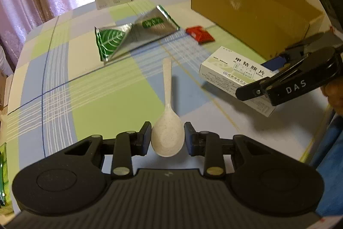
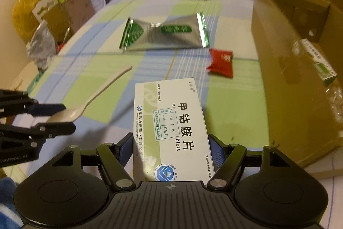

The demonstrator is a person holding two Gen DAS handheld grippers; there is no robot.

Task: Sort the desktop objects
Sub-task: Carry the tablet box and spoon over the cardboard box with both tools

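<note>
The spoon (image 1: 166, 121) lies left of the medicine box (image 1: 233, 76). Behind both, the foil pouch (image 1: 133, 35) lies left of the red sachet (image 1: 199, 34). The cardboard box (image 1: 253, 12) stands right of them on the table (image 1: 85, 89).

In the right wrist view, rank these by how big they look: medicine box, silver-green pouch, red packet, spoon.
1. medicine box, nearest the camera, so likely flattered
2. silver-green pouch
3. spoon and red packet: too alike to rank, one long and thin, one compact
</note>
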